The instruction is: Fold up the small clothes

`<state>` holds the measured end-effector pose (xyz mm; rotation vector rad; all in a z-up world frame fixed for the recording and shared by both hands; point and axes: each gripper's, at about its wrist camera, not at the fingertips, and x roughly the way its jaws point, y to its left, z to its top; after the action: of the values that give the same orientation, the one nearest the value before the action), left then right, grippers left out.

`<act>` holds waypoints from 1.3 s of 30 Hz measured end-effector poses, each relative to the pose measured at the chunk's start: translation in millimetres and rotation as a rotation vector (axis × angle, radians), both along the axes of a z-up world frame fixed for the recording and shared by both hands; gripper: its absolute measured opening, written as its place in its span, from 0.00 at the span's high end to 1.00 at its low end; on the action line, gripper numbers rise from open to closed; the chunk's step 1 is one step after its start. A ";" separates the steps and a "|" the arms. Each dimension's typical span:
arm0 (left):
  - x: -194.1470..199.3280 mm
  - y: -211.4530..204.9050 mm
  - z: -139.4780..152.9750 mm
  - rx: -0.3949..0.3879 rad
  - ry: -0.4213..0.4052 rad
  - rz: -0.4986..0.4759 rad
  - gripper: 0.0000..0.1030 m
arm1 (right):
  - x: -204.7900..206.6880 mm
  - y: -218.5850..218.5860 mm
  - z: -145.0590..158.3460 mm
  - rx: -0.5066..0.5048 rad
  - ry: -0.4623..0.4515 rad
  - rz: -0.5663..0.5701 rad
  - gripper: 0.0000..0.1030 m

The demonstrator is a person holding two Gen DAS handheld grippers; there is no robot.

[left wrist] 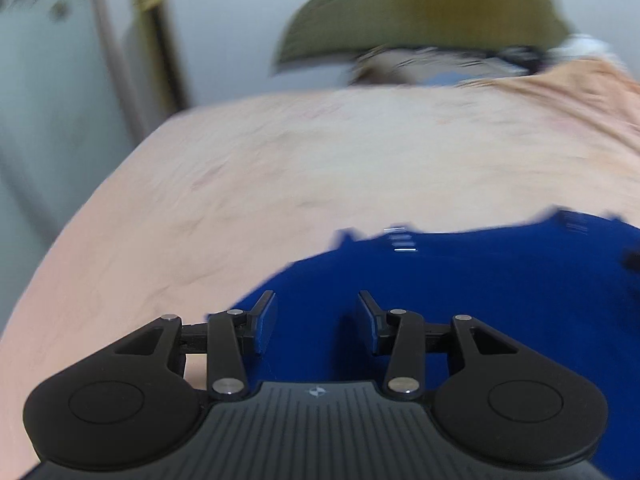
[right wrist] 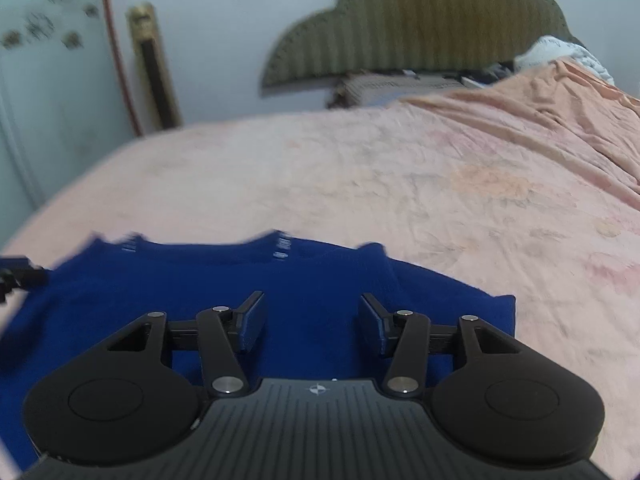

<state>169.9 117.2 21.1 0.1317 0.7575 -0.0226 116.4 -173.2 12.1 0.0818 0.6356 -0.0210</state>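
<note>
Garment: a small blue garment (right wrist: 224,280) lies spread on the bed (right wrist: 400,168), which is covered by a pink sheet. Motion blur hides the weave and the exact cut.
Location: near edge of the bed, directly below both grippers; the rest of the sheet beyond it is bare.
Far edge: uneven, with small pale marks (left wrist: 400,240) along it; whether these are print or a label cannot be told.
Right side edge: straight, ending in a square corner (right wrist: 508,300) that lies flat on the sheet.
Left gripper (left wrist: 316,320): jaws stand partly apart above the blue cloth, with nothing between the pads.
Right gripper (right wrist: 312,320): jaws stand partly apart, a little wider than the left, also empty; cloth is visible through the gap.
Weight: judged very light; one gripper can likely lift a corner without strain.
Stiffness: judged soft and limp; it drapes and sags from any pinch point and does not hold a shape.
Slip: the cloth probably grips the pads well, but the lower layer may drag across the sheet.
Fragility: none expected; wrinkling is the main risk.
Hold points: pinch at two corners or along one edge, one gripper each, taking the edge only.
Caution: a pinch made in the middle of the cloth may catch the sheet as well.
</note>
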 end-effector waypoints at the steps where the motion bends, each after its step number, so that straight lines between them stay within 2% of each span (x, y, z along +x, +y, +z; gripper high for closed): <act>1: 8.9 10.7 -6.6 -0.023 0.020 0.026 0.59 | 10.3 -1.2 -6.1 -0.009 0.024 -0.020 0.46; 3: 23.7 29.4 -18.5 -0.073 0.066 0.076 0.52 | 19.4 -8.8 -14.3 -0.018 0.032 -0.054 0.45; 4: 23.7 35.0 -17.3 -0.105 0.059 0.082 0.52 | 18.9 -11.2 -14.5 -0.033 0.030 -0.066 0.45; 6: 16.2 37.7 -10.7 -0.097 0.028 0.082 0.52 | 11.9 -7.2 -8.7 -0.046 0.016 -0.084 0.44; 8: 4.0 36.2 -4.1 -0.067 -0.008 0.095 0.53 | -2.7 -0.4 -2.7 -0.062 -0.034 -0.055 0.38; 10: -9.0 36.6 4.6 -0.117 -0.007 0.083 0.53 | -7.2 6.9 -6.0 -0.100 -0.026 -0.007 0.17; 12: -24.3 37.9 10.2 -0.168 0.006 0.083 0.51 | -2.0 10.4 -17.5 -0.143 0.049 -0.012 0.21; 13: -26.0 38.5 13.1 -0.178 0.012 0.085 0.48 | -2.6 9.3 -18.4 -0.131 0.057 -0.041 0.21; 15: -36.9 34.5 13.6 -0.167 0.025 0.084 0.36 | -16.3 9.8 -7.3 -0.069 0.011 -0.069 0.21; 17: -49.6 27.7 12.1 -0.140 0.032 0.068 0.36 | -34.1 19.1 5.0 -0.033 -0.049 -0.055 0.15; 20: -60.5 20.9 6.0 -0.121 0.063 0.034 0.36 | -53.8 41.3 11.9 -0.033 -0.085 0.047 0.09; 24: -74.1 12.9 1.4 -0.084 0.074 0.021 0.36 | -60.9 72.2 4.7 -0.085 -0.046 0.124 0.08; 27: -82.9 10.5 0.8 -0.070 0.063 0.014 0.36 | -64.6 83.9 0.4 -0.114 -0.031 0.092 0.08; 30: -87.8 7.1 -2.8 -0.062 0.062 0.013 0.35 | -65.6 87.8 -4.7 -0.109 -0.007 0.075 0.03; 34: -94.3 -0.1 -7.5 -0.027 0.051 0.015 0.32 | -59.2 91.5 -21.7 -0.175 0.055 0.049 0.01; 39: -98.7 -1.5 -7.6 -0.009 0.040 0.004 0.31 | -64.8 90.3 -24.0 -0.157 0.053 0.021 0.01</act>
<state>71.1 115.7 13.5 0.1218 0.7973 -0.0247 51.7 -82.9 -12.0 -0.0777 0.6853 -0.0525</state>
